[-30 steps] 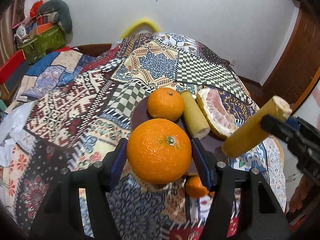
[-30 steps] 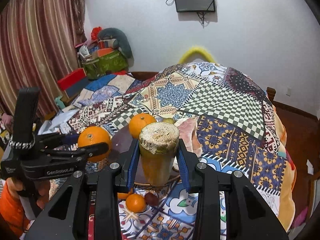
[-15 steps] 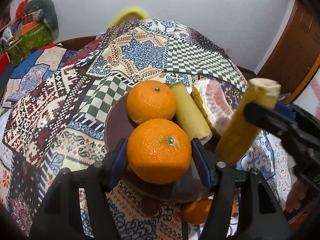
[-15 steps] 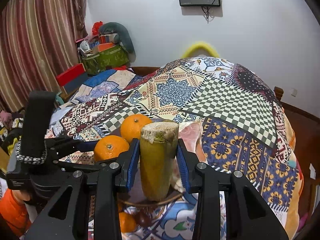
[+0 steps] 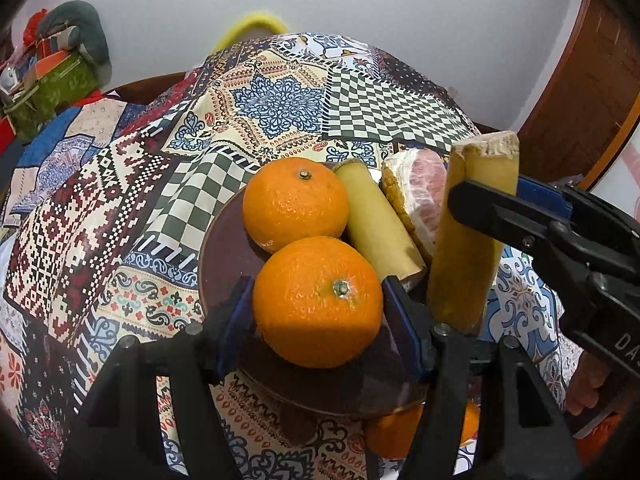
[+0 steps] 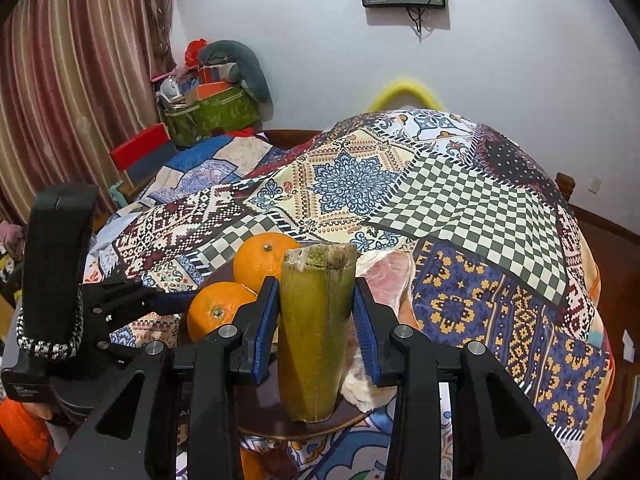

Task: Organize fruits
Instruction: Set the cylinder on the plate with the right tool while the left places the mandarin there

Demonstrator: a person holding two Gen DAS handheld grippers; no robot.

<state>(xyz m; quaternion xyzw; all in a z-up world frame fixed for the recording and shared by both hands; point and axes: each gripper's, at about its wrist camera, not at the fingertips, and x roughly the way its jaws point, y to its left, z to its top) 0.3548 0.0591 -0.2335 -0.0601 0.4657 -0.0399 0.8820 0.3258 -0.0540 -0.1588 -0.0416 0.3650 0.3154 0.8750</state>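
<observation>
orange round citrus fruit point(image 5: 318, 300) clamped in left tool point(image 5: 318, 312) over dark brown round plate point(image 5: 224, 248) on patchwork tabletop point(image 5: 272, 100). right tool point(image 6: 316, 320) grips yellow-green cut cane stalk point(image 6: 314, 328) upright, its base on the plate.

I see a tabletop under a patchwork cloth point(image 5: 276, 104); a dark plate point(image 5: 224, 248) sits on it, with a small orange point(image 5: 384, 432) just beside the plate.
</observation>
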